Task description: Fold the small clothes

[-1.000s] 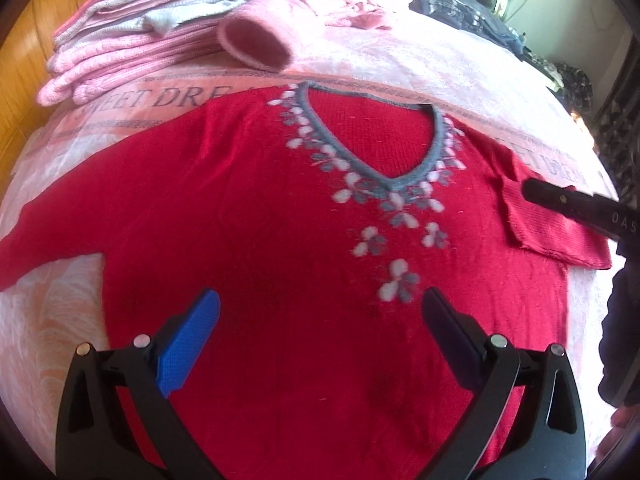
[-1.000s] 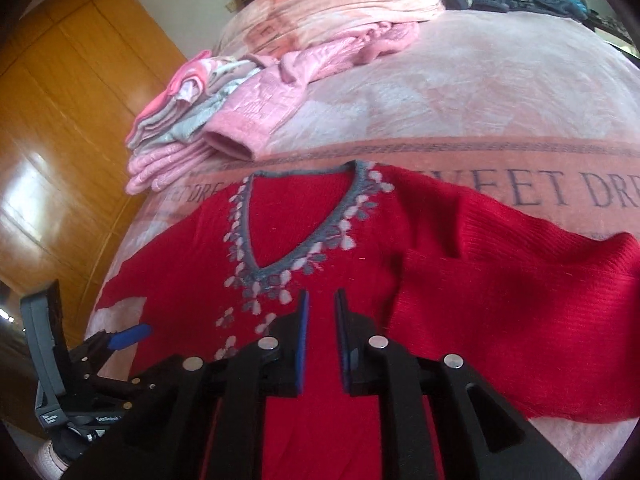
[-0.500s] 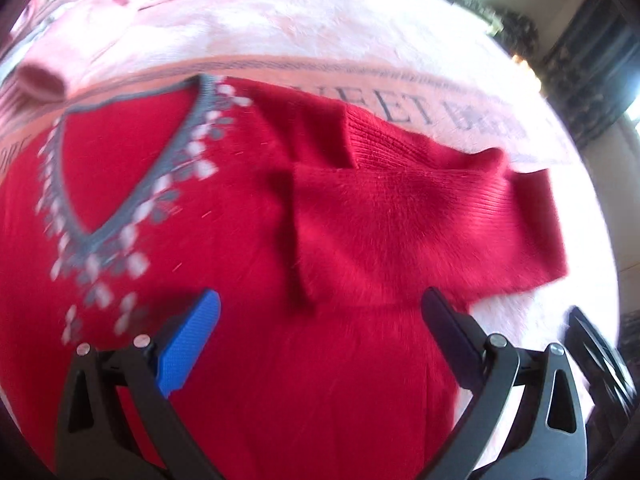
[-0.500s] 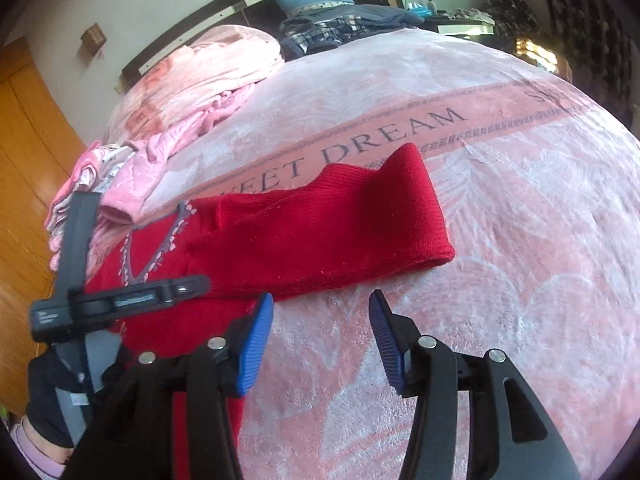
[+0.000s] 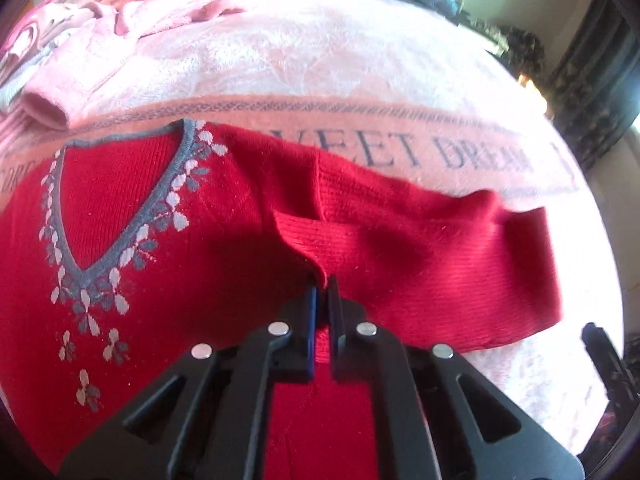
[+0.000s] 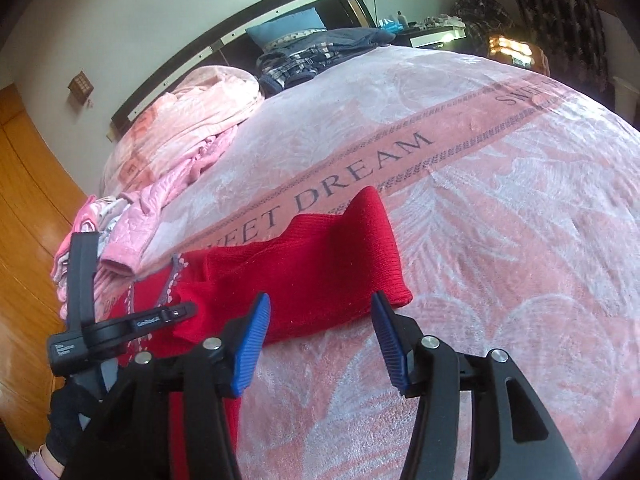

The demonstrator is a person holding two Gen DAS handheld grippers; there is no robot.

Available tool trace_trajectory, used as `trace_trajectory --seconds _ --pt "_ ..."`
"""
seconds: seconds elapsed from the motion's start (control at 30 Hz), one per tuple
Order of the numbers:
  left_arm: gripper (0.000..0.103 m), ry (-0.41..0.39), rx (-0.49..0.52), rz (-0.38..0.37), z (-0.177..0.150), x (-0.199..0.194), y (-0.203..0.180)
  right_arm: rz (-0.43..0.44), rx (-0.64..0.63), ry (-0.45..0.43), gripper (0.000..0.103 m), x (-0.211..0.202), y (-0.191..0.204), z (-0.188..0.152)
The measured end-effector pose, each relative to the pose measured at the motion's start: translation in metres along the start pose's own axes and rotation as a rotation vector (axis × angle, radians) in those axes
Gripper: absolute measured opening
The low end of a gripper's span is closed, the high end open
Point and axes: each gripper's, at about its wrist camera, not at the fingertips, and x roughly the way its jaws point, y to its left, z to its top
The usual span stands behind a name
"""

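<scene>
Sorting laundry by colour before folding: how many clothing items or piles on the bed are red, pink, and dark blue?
Red: 1, the sweater, pinched by the left gripper
Pink: 1 heap of clothes; separate pieces cannot be counted
Dark blue: 1 plaid bundle by the headboard
Total: 3 groups

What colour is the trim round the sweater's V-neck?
Grey, with a pale pink and grey leaf pattern beside it on the red sweater; trim shows best in the left wrist view.
</scene>
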Motion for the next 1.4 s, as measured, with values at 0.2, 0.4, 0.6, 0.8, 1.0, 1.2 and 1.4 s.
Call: trace_trajectory --seconds 0.2,0.4,0.6,0.8,1.0,1.2,1.4 --pt "0.003 -0.127 -0.057 -0.076 0.007 -0.046 0.022 -0.019 -0.044 0.01 0.053 0.007 0.013 -0.008" --pt "0.002 -0.279 -0.093 0.02 0.007 -0.108 0.067 -0.019 -0.071 0.01 0.053 0.01 0.023 -0.011" --pt "0.002 -0.32 -0.151 0.134 0.009 -0.145 0.14 -0.017 -0.126 0.031 0.053 0.019 0.044 -0.02" --pt "0.002 -0.293 -0.202 0.225 0.003 -0.138 0.197 -0.021 -0.183 0.058 0.053 0.029 0.062 -0.031" --pt "0.002 -0.287 -0.312 0.291 0.0 -0.127 0.259 -0.021 -0.209 0.08 0.053 0.038 0.068 -0.037" --pt "0.003 -0.158 -0.315 0.313 -0.009 -0.077 0.282 -0.04 -0.218 0.11 0.053 0.052 0.07 -0.043" --pt "0.012 -0.102 -0.306 0.296 -0.027 -0.047 0.3 -0.079 -0.257 0.159 0.053 0.068 0.074 -0.053"
